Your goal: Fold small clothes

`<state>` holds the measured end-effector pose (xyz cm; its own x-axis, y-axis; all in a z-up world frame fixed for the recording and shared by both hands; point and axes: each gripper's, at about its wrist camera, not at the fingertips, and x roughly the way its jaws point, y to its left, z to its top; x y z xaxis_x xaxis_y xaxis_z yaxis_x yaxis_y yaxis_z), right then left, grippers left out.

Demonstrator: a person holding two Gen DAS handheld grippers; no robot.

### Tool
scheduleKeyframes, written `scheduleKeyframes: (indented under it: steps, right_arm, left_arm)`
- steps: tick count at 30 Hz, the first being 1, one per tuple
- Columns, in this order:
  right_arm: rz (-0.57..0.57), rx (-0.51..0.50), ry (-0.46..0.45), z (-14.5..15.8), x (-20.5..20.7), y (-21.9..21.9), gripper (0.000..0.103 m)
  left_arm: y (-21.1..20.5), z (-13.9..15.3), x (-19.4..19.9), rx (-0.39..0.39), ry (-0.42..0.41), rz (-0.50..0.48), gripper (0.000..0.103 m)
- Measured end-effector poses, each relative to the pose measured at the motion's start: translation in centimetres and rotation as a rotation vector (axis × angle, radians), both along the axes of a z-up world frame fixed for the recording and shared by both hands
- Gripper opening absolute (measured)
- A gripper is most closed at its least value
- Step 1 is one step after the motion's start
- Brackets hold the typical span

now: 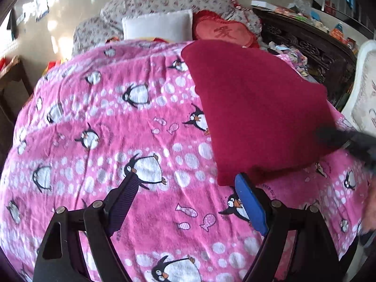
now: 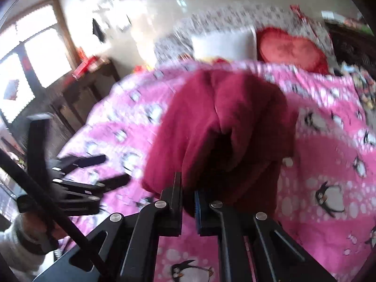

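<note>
A dark red garment (image 1: 253,108) lies on the right part of a pink penguin blanket (image 1: 117,122) that covers the bed. My left gripper (image 1: 185,178) is open just above the blanket, and its blue pad (image 1: 249,202) is beside the garment's near left corner without touching it. My right gripper (image 2: 188,188) is shut on the near edge of the red garment (image 2: 225,122), which bunches up and hangs from the jaws. That gripper appears as a dark blur (image 1: 340,138) at the garment's right edge in the left wrist view. In the right wrist view the left gripper (image 2: 105,170) shows open at the left.
A white pillow (image 1: 157,24), a red heart cushion (image 1: 225,31) and floral bedding (image 1: 164,0) lie at the head of the bed. A dark carved cabinet (image 1: 312,54) and a white chair (image 1: 364,82) stand to the right. A dark dresser (image 2: 89,87) stands under the window at left.
</note>
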<state>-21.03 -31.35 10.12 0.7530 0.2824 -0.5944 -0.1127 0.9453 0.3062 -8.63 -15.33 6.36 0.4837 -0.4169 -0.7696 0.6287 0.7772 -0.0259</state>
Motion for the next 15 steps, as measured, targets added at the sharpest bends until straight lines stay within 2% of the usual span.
scheduleKeyframes:
  steps: [1, 3, 6, 7, 9, 10, 11, 15]
  right_arm:
    - [-0.016, 0.017, -0.021, 0.6, -0.7, -0.8, 0.008]
    - [-0.065, 0.016, -0.004, 0.4, -1.5, -2.2, 0.007]
    - [-0.116, -0.002, 0.12, -3.4, -0.1, -3.2, 0.007]
    - [-0.102, 0.012, 0.137, -4.3, 0.2, -3.1, 0.008]
    - [-0.104, 0.045, 0.11, -4.2, -0.2, -3.2, 0.01]
    - [-0.099, 0.075, 0.091, -3.5, -0.6, -3.4, 0.016]
    - [-0.094, 0.093, 0.073, -2.7, -1.0, -3.7, 0.029]
    - [-0.164, 0.037, -0.058, 2.1, -1.2, -4.6, 0.049]
  left_arm:
    - [0.0, 0.0, -0.1, 0.01, -0.007, -0.005, 0.084]
    - [-0.2, -0.4, -0.2, 0.032, -0.01, -0.008, 0.084]
    - [-0.6, -1.1, 0.3, 0.039, 0.021, 0.003, 0.084]
    - [-0.7, -1.0, 0.5, 0.03, 0.031, 0.004, 0.084]
    - [-0.9, -0.5, 0.6, 0.012, 0.03, -0.002, 0.084]
    - [-1.0, -0.2, 0.7, 0.007, 0.023, -0.003, 0.084]
    - [-1.2, 0.3, 0.9, 0.002, 0.01, -0.002, 0.084]
    - [-2.6, 2.0, 2.3, -0.021, -0.025, 0.005, 0.084]
